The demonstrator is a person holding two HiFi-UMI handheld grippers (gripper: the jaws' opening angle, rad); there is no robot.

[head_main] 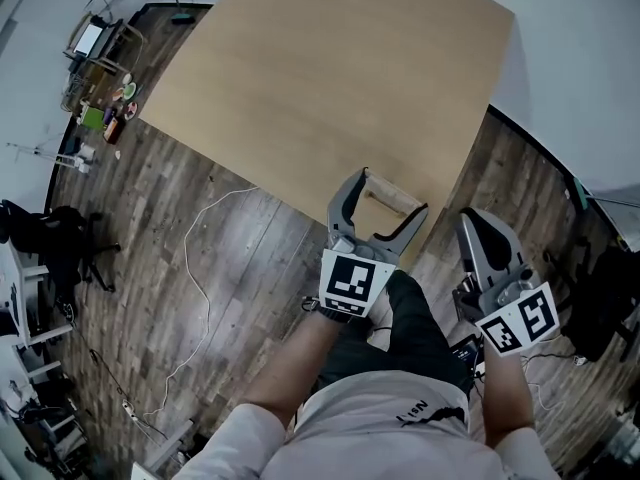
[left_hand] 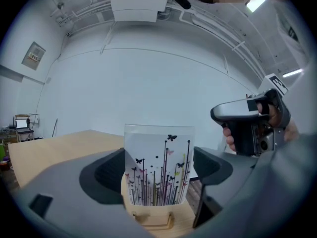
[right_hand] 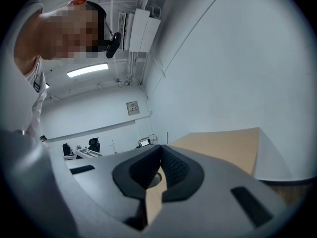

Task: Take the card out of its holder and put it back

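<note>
Your left gripper [head_main: 390, 196] straddles the card [left_hand: 158, 165] in its wooden holder [left_hand: 153, 221], fingers spread to frame a grasp. Your right gripper [right_hand: 159, 170] waits aside, fingers closed on nothing.

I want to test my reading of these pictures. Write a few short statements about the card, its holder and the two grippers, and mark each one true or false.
1. The white card printed with dark stems and butterflies stands upright in the light wooden holder. True.
2. The right gripper has its jaws wide apart. False: its jaws are together, with nothing between them.
3. The left gripper has its jaws apart, one on each side of the card. True.
4. The wooden holder stands in the middle of the pale wooden table. False: it stands at the table's edge nearest the person.
5. The right gripper is over the table. False: in the head view it is off the table, over the floor.
</note>
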